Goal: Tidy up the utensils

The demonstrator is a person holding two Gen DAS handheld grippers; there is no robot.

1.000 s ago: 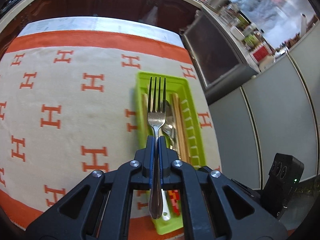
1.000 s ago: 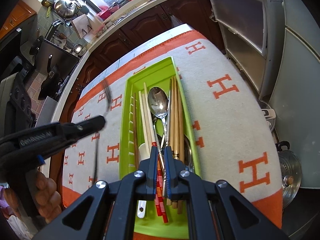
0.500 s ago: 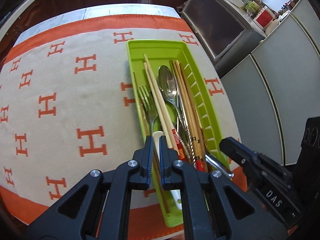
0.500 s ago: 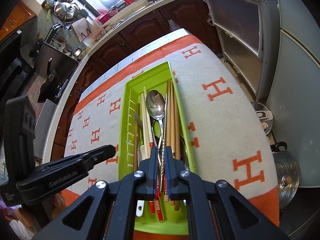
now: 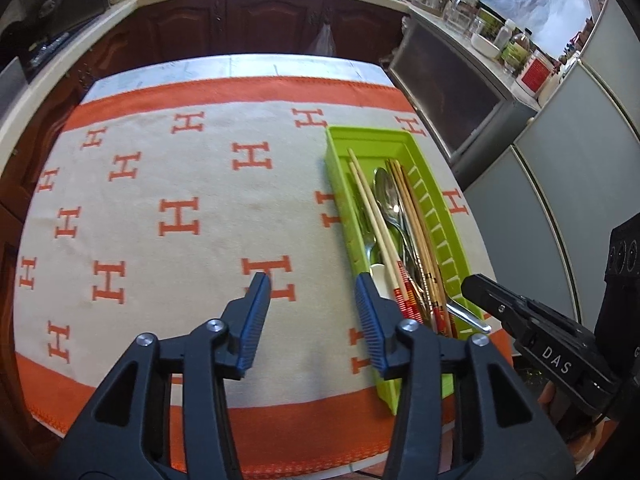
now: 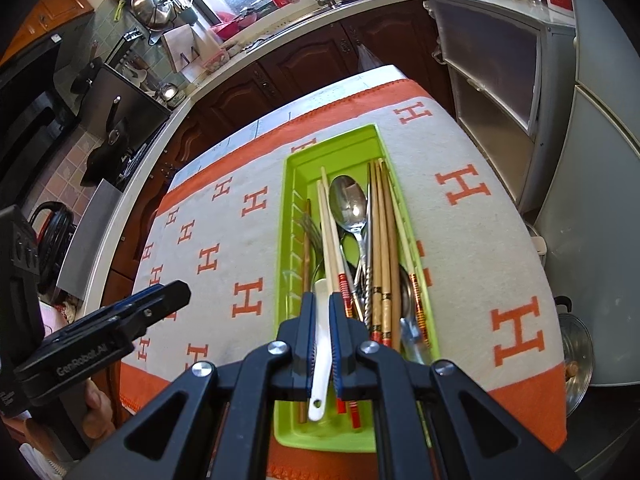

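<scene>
The left gripper [image 5: 312,280], having released the fork [image 6: 310,228] into the green tray [image 6: 376,132] at the table's right edge, is hovering open and empty. The right gripper [image 6: 321,312] is closing around the white spoon handle [image 6: 321,344].

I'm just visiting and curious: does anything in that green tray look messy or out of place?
Nothing is spilled or broken. The green tray is simply jumbled: chopsticks, a spoon and a fork overlap in one heap.
</scene>
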